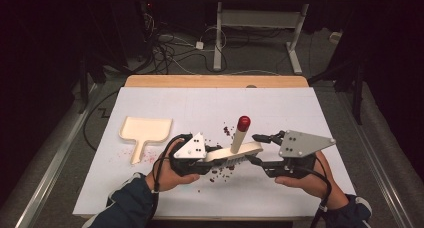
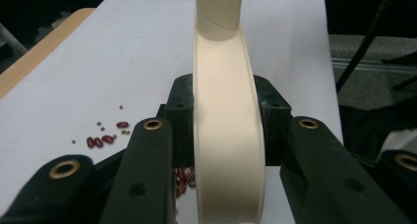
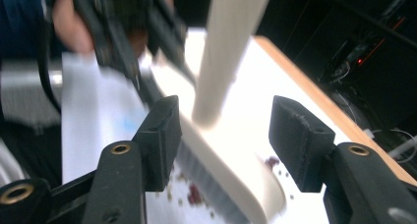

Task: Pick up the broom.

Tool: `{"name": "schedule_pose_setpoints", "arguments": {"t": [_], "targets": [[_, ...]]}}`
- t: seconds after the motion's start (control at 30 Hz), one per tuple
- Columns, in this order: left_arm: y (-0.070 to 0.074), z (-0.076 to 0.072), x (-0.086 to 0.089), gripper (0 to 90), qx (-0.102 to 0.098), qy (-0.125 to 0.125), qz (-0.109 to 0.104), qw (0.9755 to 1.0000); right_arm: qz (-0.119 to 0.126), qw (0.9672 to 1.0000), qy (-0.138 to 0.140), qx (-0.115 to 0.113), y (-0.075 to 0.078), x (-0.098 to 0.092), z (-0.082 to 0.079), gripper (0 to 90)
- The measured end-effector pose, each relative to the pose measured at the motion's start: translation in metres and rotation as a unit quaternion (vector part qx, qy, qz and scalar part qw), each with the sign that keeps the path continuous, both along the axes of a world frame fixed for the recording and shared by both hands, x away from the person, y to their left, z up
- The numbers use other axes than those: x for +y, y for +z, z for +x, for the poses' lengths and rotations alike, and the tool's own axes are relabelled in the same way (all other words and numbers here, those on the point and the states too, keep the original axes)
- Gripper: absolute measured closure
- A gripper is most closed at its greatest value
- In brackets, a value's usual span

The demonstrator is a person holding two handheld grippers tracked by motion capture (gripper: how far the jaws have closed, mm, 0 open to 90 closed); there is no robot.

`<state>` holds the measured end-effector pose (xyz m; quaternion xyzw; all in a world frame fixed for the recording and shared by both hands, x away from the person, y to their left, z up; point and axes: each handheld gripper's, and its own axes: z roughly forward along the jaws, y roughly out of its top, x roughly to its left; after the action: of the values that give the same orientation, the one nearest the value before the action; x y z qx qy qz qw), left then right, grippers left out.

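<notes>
Person with two hand-held grippers, dark blue sleeves [image 1: 131, 200].
Left gripper [image 2: 223, 118] and right gripper [image 1: 256, 149]: black jaws, brass-ringed screw holes, grey three-cornered plates, trailing black cables.

A wooden table [image 1: 215, 81] carries a white board [image 1: 200, 108] that covers nearly all of its top. On the board lie a pale dustpan [image 1: 145, 130] at the left and scattered red beans [image 1: 227, 130] near the middle.
</notes>
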<state>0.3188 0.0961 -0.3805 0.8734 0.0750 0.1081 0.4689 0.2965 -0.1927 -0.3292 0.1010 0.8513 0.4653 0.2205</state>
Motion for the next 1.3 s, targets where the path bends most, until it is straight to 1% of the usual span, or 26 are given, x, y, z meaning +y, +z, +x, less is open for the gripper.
{"name": "schedule_pose_setpoints", "arguments": {"t": [0.03,0.07,0.13,0.3,0.43,0.53,0.6,0.67,0.7,0.73,0.77,0.8,0.83,0.87,0.9,0.93,0.97,1.0,1.03,1.07,1.13,1.17,1.2,1.23,1.27,1.3], "targets": [[-0.001,-0.002,0.003,66.0,0.003,-0.007,0.003,1.0000,-0.014,0.9998,0.010,0.012,-0.006,0.002,0.002,44.6],[-0.004,-0.006,0.007,66.0,0.008,-0.018,0.007,0.9998,-0.044,0.9986,0.019,0.022,-0.017,0.008,0.006,43.3],[-0.006,-0.008,0.009,66.0,0.011,-0.022,0.010,0.9996,-0.061,0.9965,0.036,0.045,-0.029,0.015,0.010,42.5],[-0.017,-0.017,0.010,65.9,0.023,-0.058,0.026,0.9977,-0.084,0.9888,0.081,0.093,-0.056,0.034,0.017,44.7],[-0.023,-0.015,0.007,65.8,0.029,-0.063,0.032,0.9971,-0.075,0.9814,0.120,0.130,-0.074,0.044,0.021,57.6],[-0.027,-0.011,0.008,62.8,0.027,-0.057,0.030,0.9976,-0.080,0.9794,0.128,0.134,-0.079,0.045,0.023,63.4],[-0.027,-0.010,0.008,59.7,0.030,-0.055,0.024,0.9977,-0.078,0.9801,0.125,0.133,-0.080,0.044,0.024,65.0],[-0.026,-0.008,0.009,54.8,0.016,-0.028,0.020,0.9993,-0.075,0.9811,0.128,0.125,-0.079,0.044,0.025,66.7],[-0.026,-0.008,0.009,51.9,0.016,-0.028,0.020,0.9993,-0.075,0.9811,0.128,0.125,-0.079,0.044,0.025,66.7],[-0.025,-0.007,0.011,48.4,0.013,-0.011,0.016,0.9997,-0.074,0.9844,0.111,0.115,-0.076,0.042,0.025,67.3],[-0.022,-0.006,0.017,43.2,0.000,0.033,0.012,0.9994,-0.072,0.9859,0.103,0.110,-0.075,0.040,0.026,67.3],[-0.022,-0.006,0.017,36.5,0.000,0.033,0.012,0.9994,-0.070,0.9874,0.094,0.106,-0.073,0.037,0.028,67.4],[-0.019,-0.006,0.026,32.5,-0.013,0.073,0.000,0.9973,-0.064,0.9891,0.083,0.104,-0.071,0.034,0.029,67.4],[-0.019,-0.006,0.026,30.5,-0.013,0.073,0.000,0.9973,-0.058,0.9905,0.074,0.101,-0.069,0.031,0.031,67.4],[-0.018,-0.007,0.031,27.6,-0.016,0.089,-0.009,0.9959,-0.052,0.9917,0.064,0.098,-0.067,0.028,0.033,67.4],[-0.017,-0.009,0.043,25.3,-0.024,0.116,-0.022,0.9926,-0.050,0.9930,0.051,0.094,-0.065,0.025,0.034,67.4],[-0.018,-0.010,0.050,23.8,-0.033,0.130,-0.018,0.9908,-0.048,0.9942,0.037,0.089,-0.063,0.021,0.036,67.4],[-0.018,-0.010,0.050,21.6,-0.033,0.130,-0.018,0.9908,-0.046,0.9950,0.026,0.084,-0.060,0.018,0.037,67.4],[-0.022,-0.013,0.062,20.5,-0.050,0.170,-0.003,0.9842,-0.042,0.9957,0.016,0.082,-0.058,0.013,0.038,67.4],[-0.022,-0.013,0.062,20.4,-0.050,0.170,-0.003,0.9842,-0.037,0.9960,0.010,0.081,-0.055,0.008,0.040,67.4],[-0.029,-0.016,0.077,20.1,-0.057,0.198,0.008,0.9786,-0.036,0.9968,-0.013,0.071,-0.051,-0.001,0.044,67.4],[-0.032,-0.017,0.084,20.1,-0.059,0.210,0.011,0.9758,-0.036,0.9968,-0.013,0.071,-0.051,-0.001,0.044,67.4],[-0.035,-0.018,0.092,20.1,-0.057,0.216,0.016,0.9746,-0.037,0.9968,-0.029,0.064,-0.050,-0.005,0.046,67.4],[-0.042,-0.019,0.106,19.5,-0.055,0.237,0.031,0.9694,-0.039,0.9958,-0.060,0.058,-0.048,-0.013,0.051,67.4],[-0.042,-0.019,0.106,19.5,-0.055,0.237,0.031,0.9694,-0.039,0.9958,-0.060,0.058,-0.048,-0.013,0.051,67.4],[-0.045,-0.019,0.113,19.5,-0.050,0.245,0.035,0.9676,-0.039,0.9950,-0.071,0.059,-0.047,-0.017,0.054,67.4]]}}
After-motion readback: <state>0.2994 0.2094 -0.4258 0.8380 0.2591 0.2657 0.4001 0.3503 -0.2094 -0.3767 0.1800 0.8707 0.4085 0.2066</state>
